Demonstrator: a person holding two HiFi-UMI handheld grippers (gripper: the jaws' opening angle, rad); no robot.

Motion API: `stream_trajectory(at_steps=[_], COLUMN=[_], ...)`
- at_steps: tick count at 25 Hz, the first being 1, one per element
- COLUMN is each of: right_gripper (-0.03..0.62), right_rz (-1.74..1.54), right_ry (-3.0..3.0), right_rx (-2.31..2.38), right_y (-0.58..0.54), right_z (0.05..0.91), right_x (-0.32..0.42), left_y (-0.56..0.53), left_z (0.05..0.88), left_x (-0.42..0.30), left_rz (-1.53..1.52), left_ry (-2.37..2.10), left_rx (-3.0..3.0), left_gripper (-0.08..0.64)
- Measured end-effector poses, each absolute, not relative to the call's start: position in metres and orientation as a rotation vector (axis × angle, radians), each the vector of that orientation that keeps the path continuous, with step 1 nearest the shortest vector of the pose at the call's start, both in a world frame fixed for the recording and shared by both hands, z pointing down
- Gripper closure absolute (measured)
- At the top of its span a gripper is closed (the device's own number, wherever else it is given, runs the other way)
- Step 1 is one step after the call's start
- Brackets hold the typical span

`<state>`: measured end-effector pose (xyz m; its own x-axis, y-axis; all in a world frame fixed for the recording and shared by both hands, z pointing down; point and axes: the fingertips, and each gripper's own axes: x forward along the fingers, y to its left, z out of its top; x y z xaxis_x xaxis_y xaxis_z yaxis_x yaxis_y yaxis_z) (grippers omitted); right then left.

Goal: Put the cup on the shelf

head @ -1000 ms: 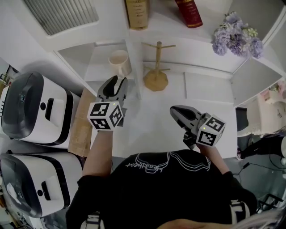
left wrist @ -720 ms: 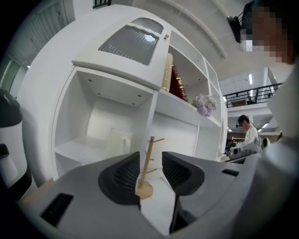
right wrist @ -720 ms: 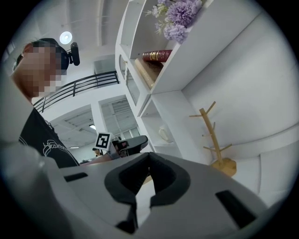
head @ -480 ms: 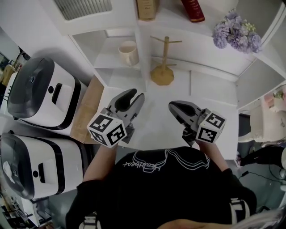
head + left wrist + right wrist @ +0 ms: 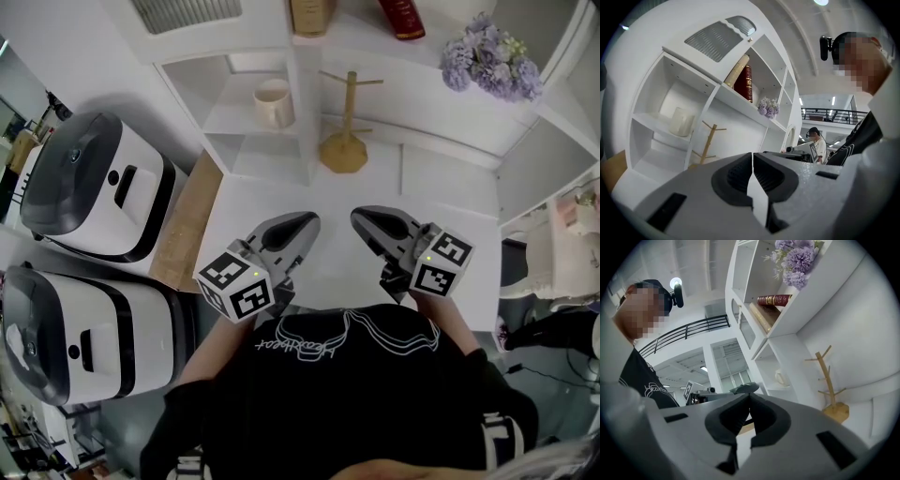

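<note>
A cream cup (image 5: 273, 101) stands upright on the middle board of the white shelf (image 5: 234, 150), in its left compartment; it also shows in the left gripper view (image 5: 682, 122) and, small, in the right gripper view (image 5: 780, 377). My left gripper (image 5: 305, 223) hovers over the white table near my body, well clear of the cup. Its jaws have just been closing with nothing between them, and the tips now meet (image 5: 752, 157). My right gripper (image 5: 361, 218) is beside it, shut and empty (image 5: 749, 397).
A wooden mug tree (image 5: 344, 141) stands right of the shelf's upright. Two white-and-black rice cookers (image 5: 89, 192) and a wooden board (image 5: 183, 230) are to the left. Books (image 5: 314, 14) and purple flowers (image 5: 492, 66) sit on the top board.
My left gripper has drawn back from the shelf towards my body and its jaws have gone from open to shut. The cup has stayed on the shelf. The right gripper has barely shifted.
</note>
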<state>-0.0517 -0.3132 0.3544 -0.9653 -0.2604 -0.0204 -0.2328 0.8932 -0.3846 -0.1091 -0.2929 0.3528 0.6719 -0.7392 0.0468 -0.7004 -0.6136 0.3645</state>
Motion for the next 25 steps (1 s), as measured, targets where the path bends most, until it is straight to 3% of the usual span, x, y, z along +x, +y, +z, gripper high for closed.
stream_trajectory(at_steps=[25], right_gripper=[0.586], right_rz=[-0.617], right_ry=[2.995], right_rx=[-0.416], right_y=[-0.304], right_z=[0.362], right_x=[-0.055], left_y=[-0.286], left_z=[0.363], left_x=[-0.099], left_rz=[-0.096], left_ry=[-1.111], left_rx=[2.584], left_gripper=[0.555])
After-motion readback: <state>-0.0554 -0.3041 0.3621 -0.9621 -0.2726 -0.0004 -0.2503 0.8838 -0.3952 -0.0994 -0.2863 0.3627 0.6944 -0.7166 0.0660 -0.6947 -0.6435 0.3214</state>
